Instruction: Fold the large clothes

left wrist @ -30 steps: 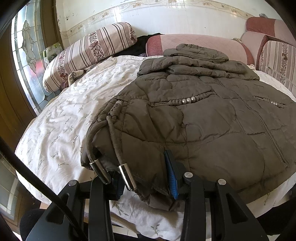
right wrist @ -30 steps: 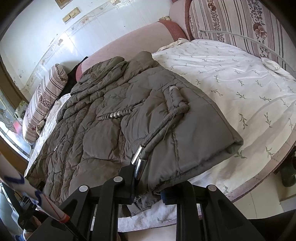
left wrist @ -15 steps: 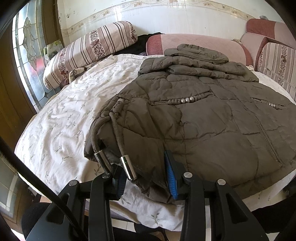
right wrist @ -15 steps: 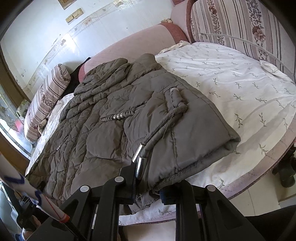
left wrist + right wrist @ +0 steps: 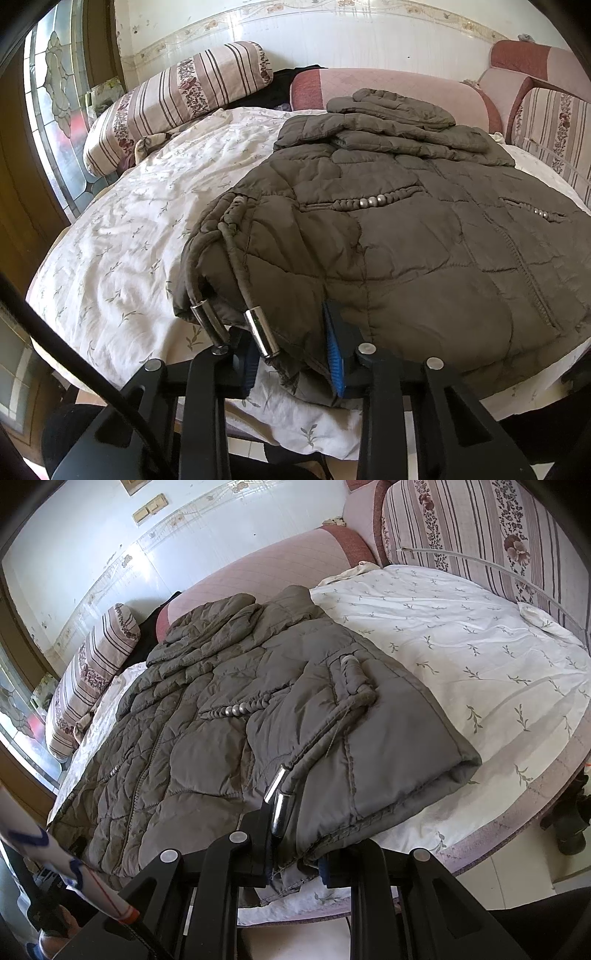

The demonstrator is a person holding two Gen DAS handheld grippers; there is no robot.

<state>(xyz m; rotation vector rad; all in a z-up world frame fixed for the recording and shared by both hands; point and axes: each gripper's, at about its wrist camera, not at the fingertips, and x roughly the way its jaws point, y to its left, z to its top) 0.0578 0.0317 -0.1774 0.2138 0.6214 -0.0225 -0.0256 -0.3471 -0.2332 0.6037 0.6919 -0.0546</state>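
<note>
Gripping the jacket's near hem, left gripper and right gripper both pinch fabric at the bed edge; bare sheet flanks the jacket.

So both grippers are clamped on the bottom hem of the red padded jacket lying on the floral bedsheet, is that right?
Almost. The padded jacket is olive-brown, not red, as both wrist views show. The rest holds: the left gripper and the right gripper each pinch its near hem, and it lies on the floral bedsheet.
</note>
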